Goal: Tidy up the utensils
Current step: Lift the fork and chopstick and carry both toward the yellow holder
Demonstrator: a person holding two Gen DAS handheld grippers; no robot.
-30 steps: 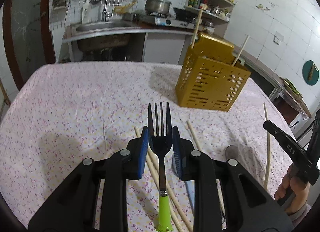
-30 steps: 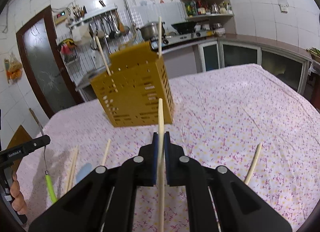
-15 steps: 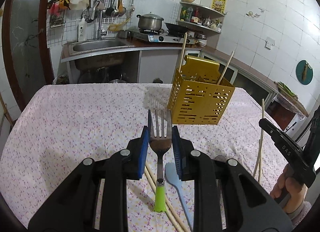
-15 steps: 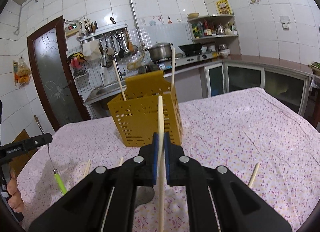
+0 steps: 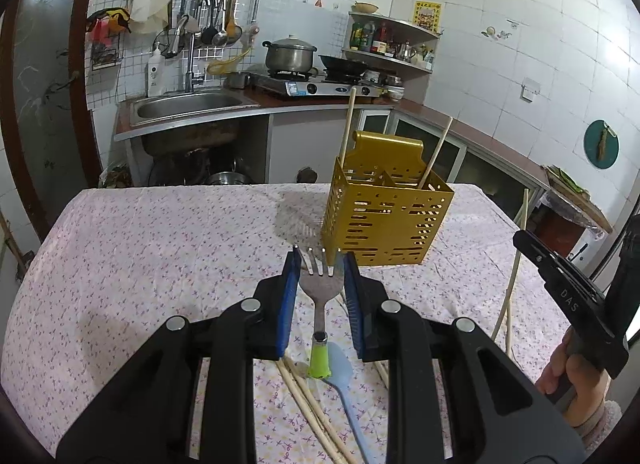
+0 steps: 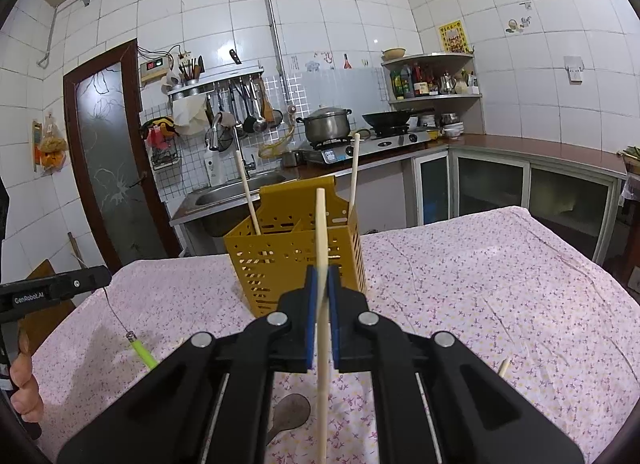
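In the left wrist view, the left gripper (image 5: 319, 288) grips a fork (image 5: 320, 284) by its metal head, tines forward and the green handle hanging down toward the tabletop (image 5: 140, 248). The yellow holder (image 5: 384, 224) stands ahead and a little to the right, with two chopsticks already leaning in it. I judge the step in hand is carrying the fork to the holder; the next move calls for raising the fork over the rim and lowering it handle first into a free compartment. Under the gripper lie a blue spoon (image 5: 344, 388) and loose chopsticks (image 5: 308, 404), not yet collected. At the right edge the right gripper (image 5: 560, 284) shows from the side, with a chopstick (image 5: 514, 264) in it. In the right wrist view, the right gripper (image 6: 321, 304) is closed on this chopstick (image 6: 321, 248), which points up in front of the holder (image 6: 296, 256). It also waits to be dropped in. The two chopsticks standing in the holder may stand in the way of the descent, and both grippers aim at the same opening, so one should go first. A metal spoon (image 6: 290, 410) lies on the tabletop (image 6: 500, 284) below, and one more chopstick end (image 6: 503, 366) shows at the right.
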